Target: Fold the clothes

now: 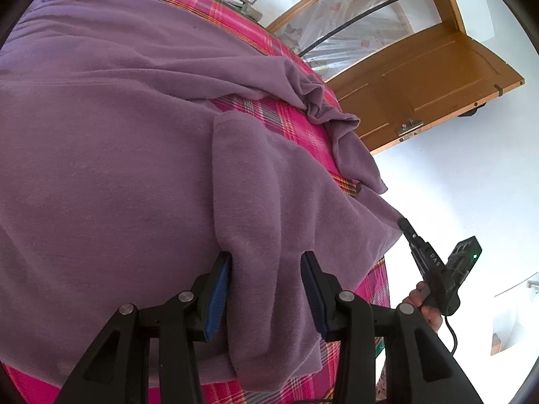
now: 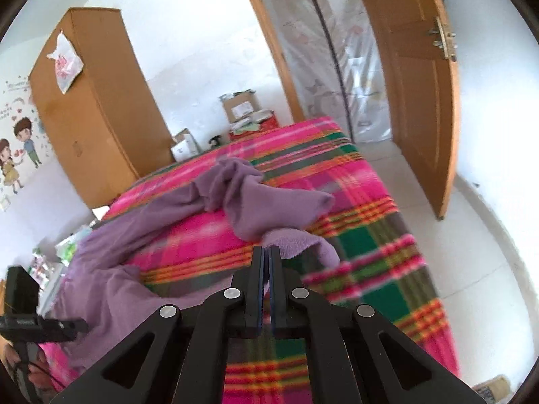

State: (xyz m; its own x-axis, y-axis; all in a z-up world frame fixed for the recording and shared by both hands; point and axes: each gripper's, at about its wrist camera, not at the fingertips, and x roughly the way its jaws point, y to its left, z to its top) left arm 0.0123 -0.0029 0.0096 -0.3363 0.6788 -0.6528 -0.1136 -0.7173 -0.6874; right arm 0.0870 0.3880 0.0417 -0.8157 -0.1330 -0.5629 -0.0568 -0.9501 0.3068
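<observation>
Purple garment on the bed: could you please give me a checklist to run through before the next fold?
1. Right gripper shut on the purple garment's edge: ok.
2. Left gripper has a thick fold between its pads: ok.
3. Body of the garment lying flat: ok.
4. Sleeve lying flat: not ok, it is bunched up.
5. Bare blanket ahead for the fold to land on: ok.
</observation>
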